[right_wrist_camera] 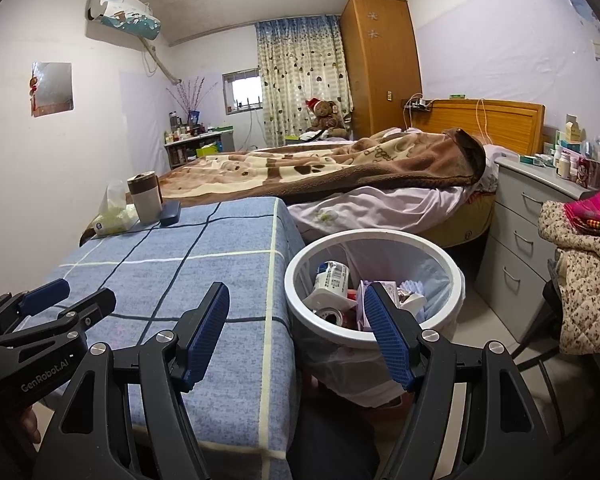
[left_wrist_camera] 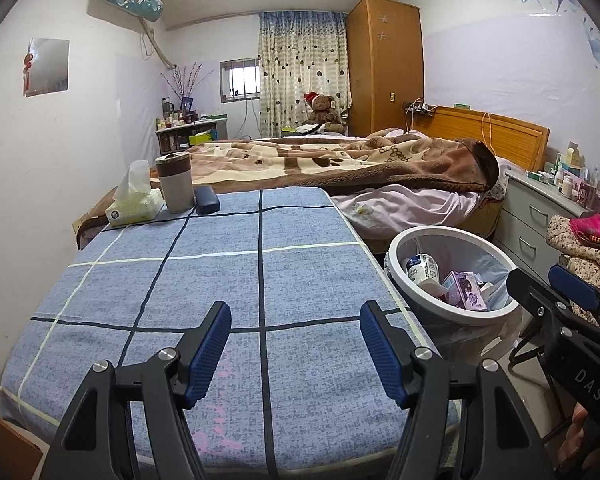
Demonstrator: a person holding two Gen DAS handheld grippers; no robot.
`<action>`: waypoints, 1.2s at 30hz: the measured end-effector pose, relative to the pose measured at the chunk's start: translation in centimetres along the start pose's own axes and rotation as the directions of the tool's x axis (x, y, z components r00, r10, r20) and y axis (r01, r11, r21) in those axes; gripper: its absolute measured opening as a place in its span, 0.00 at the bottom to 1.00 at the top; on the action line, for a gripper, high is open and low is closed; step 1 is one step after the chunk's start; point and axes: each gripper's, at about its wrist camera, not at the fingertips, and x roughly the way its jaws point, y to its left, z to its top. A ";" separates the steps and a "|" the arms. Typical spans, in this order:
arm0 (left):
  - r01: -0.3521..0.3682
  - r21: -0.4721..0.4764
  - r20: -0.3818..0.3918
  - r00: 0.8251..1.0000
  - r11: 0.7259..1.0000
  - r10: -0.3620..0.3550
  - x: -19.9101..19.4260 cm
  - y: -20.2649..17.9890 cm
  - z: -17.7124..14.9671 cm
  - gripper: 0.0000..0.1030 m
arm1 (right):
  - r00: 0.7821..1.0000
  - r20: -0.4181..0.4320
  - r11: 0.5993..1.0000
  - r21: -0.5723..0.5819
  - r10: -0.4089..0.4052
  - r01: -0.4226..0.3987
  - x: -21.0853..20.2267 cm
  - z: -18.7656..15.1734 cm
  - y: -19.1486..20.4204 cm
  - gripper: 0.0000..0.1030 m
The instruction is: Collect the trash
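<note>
A white-rimmed trash bin (left_wrist_camera: pixel 440 233) with a clear liner stands on the floor at the table's right edge. It holds a white bottle (left_wrist_camera: pixel 422 268), a purple carton (left_wrist_camera: pixel 466 290) and other scraps. In the right wrist view the bin (right_wrist_camera: pixel 296 280) shows the bottle (right_wrist_camera: pixel 332 280) and a red can (right_wrist_camera: pixel 332 316). My left gripper (left_wrist_camera: pixel 296 352) hangs open over the blue checked tablecloth (left_wrist_camera: pixel 220 280), nothing between its pads. My right gripper (right_wrist_camera: pixel 298 334) is open and empty, straddling the table edge and the bin's near rim. Each gripper shows in the other's view: right gripper (left_wrist_camera: pixel 544 284), left gripper (right_wrist_camera: pixel 76 296).
At the table's far left corner sit a tissue pack (left_wrist_camera: pixel 134 204), a brown-banded cup (left_wrist_camera: pixel 176 182) and a dark blue case (left_wrist_camera: pixel 207 199). A bed (left_wrist_camera: pixel 340 164) lies beyond the table. A grey drawer unit (right_wrist_camera: pixel 524 240) and a chair piled with clothes (right_wrist_camera: pixel 580 280) stand right of the bin.
</note>
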 end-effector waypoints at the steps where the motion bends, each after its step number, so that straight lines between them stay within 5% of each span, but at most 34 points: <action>1: 0.000 0.000 -0.001 1.000 1.000 0.000 0.0 0.0 0.0 0.65 | 1.000 0.000 1.000 0.000 -0.001 0.001 0.0 0.0 0.0 0.69; 36: -0.002 -0.005 0.002 1.000 1.000 0.002 0.1 0.2 -0.1 0.65 | 1.000 0.003 1.000 0.001 -0.001 0.001 -0.3 0.1 0.1 0.69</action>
